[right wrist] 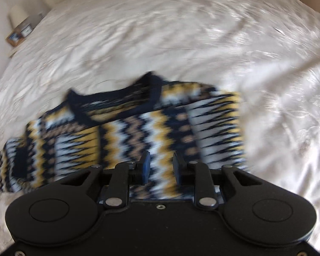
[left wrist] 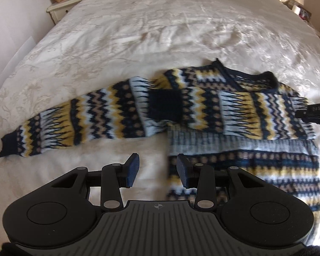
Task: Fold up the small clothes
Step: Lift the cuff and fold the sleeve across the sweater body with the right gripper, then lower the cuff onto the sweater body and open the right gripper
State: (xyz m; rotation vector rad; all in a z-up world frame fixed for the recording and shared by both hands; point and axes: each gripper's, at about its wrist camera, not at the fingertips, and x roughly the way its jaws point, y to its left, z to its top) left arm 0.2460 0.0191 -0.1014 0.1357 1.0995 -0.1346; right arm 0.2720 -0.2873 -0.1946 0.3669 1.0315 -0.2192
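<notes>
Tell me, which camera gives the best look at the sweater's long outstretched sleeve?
The left wrist view. There the outstretched sleeve lies sharp and whole across the bedspread, from shoulder to dark cuff. The right wrist view is motion-blurred and shows mainly the sweater's collar and chest; only a bit of that sleeve shows at its left edge.

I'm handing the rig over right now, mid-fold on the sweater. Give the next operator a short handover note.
Left gripper: open, empty, above the bedspread at the sweater's near left edge.
Right gripper: open, nothing between the pads, over the sweater's chest; that view is blurred.
Done: one sleeve lies folded across the chest, its dark cuff near the middle.
Left: the other sleeve lies stretched out to the left; fold it in, then the body.
</notes>
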